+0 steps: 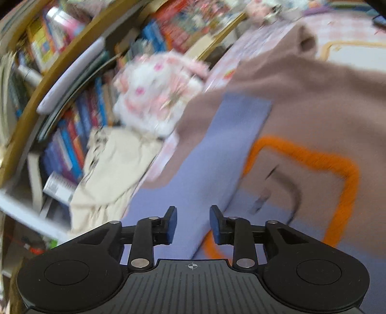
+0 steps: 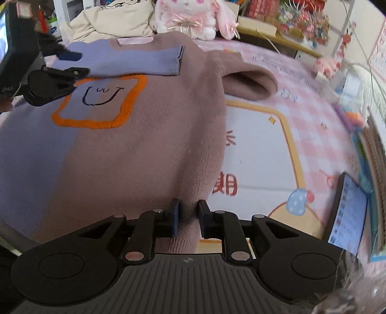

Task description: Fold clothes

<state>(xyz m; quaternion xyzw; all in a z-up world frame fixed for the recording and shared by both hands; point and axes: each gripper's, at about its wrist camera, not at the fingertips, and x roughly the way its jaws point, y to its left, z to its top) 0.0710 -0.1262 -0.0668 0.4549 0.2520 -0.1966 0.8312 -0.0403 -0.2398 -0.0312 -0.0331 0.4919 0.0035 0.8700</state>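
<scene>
A brown and lavender sweater [image 2: 144, 145] with an orange square and a stitched smile lies spread on a pink checked mat [image 2: 313, 116]. Its lavender sleeve [image 2: 125, 61] is folded across the chest, while the brown sleeve [image 2: 248, 82] sticks out to the right. My right gripper [image 2: 188, 217] pinches a raised fold of brown fabric at the sweater's near edge. My left gripper [image 1: 193, 224] hovers open above the lavender sleeve [image 1: 217, 149] with nothing between its pads. The right wrist view shows the left gripper [image 2: 77, 64] at the sleeve's left end.
A pink and white plush rabbit [image 2: 190, 17] and a cream garment [image 2: 113, 19] lie beyond the sweater. A lit tablet [image 2: 347, 215] sits at the mat's right edge. Packed bookshelves [image 1: 72, 120] stand close on the left.
</scene>
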